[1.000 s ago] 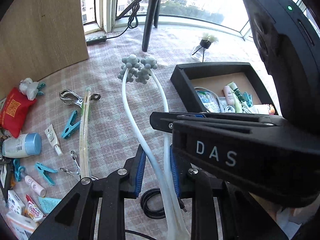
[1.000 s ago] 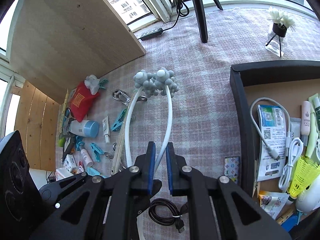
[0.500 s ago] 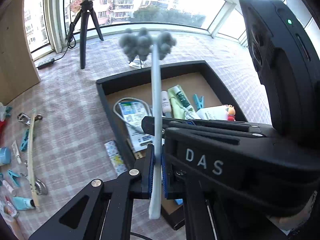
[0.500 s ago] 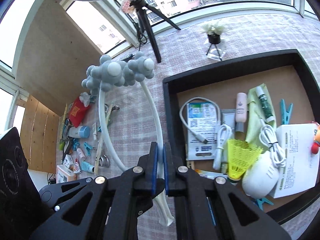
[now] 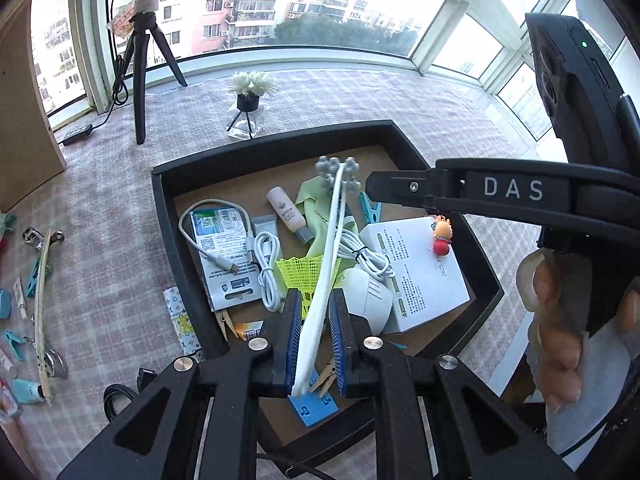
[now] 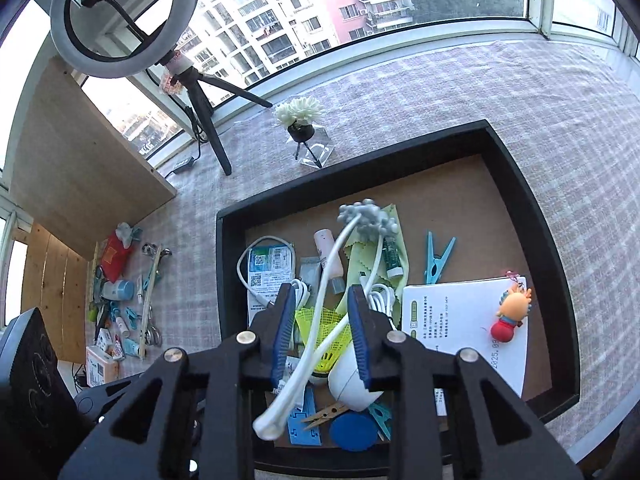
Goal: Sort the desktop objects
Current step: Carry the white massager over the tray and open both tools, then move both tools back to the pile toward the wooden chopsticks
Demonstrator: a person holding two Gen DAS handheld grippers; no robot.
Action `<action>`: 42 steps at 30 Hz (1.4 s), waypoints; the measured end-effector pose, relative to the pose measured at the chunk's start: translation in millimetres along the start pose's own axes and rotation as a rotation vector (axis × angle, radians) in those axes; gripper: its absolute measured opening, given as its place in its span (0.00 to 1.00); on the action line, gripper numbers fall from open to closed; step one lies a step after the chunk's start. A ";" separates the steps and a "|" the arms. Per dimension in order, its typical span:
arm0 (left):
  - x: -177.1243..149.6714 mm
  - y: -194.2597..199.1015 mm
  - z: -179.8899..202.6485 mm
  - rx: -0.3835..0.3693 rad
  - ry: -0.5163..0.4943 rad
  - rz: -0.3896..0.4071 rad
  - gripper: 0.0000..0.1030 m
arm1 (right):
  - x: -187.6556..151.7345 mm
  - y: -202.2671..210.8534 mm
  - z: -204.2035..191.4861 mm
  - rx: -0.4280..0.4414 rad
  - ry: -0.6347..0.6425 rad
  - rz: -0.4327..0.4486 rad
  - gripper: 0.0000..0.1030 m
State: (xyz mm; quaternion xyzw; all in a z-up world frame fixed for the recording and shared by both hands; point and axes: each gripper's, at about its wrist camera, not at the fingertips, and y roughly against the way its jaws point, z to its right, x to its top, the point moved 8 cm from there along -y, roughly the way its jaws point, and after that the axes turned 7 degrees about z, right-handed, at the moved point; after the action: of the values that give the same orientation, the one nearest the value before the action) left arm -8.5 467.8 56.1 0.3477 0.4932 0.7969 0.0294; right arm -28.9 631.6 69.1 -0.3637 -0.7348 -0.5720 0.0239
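Observation:
A white two-armed massager (image 5: 328, 248) with grey knobbed heads (image 5: 336, 172) lies tilted in the black tray (image 5: 168, 216), across a yellow shuttlecock (image 5: 300, 272) and white cables. My left gripper (image 5: 314, 296) straddles its stem near the handle end. Its jaws are opening and a small gap shows on each side of the stem. In the right wrist view the massager (image 6: 320, 320) runs between the pads of my right gripper (image 6: 321, 290). Those jaws are opening wide and do not touch it. The tray (image 6: 228, 264) sits directly below.
The tray also holds a white booklet (image 5: 420, 272) with a red doll charm, blue clips, tubes and a green cloth. Loose clips, tubes and a red pouch (image 6: 116, 254) lie on the checked cloth at left. A ring-light tripod (image 6: 208, 120) and flower vase (image 6: 304, 128) stand behind.
Both grippers carried the massager from the cloth at left over to the tray. Their jaws, shut on its stem before, have parted, and the massager has dropped onto the tray's contents.

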 end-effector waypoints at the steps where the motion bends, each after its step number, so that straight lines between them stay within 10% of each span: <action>1: -0.8 2.8 -2.8 0.012 0.008 0.005 0.13 | -2.3 0.1 -2.1 0.003 0.012 -0.002 0.30; 12: -32.9 39.1 -80.7 0.127 0.062 0.013 0.13 | -42.0 -23.4 -51.4 0.056 0.115 -0.045 0.30; 28: -118.5 117.3 -298.6 0.271 0.325 -0.036 0.19 | -81.9 -81.5 -199.3 0.132 0.202 -0.146 0.30; 42: -96.2 119.7 -381.5 0.320 0.481 -0.002 0.32 | -65.5 -129.0 -292.4 0.173 0.308 -0.203 0.42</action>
State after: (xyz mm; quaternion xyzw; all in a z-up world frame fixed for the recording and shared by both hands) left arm -122.8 76.9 -1.5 0.1486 0.6060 0.7683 -0.1429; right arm -164.7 337.1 34.0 -0.1923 -0.8018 -0.5551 0.1094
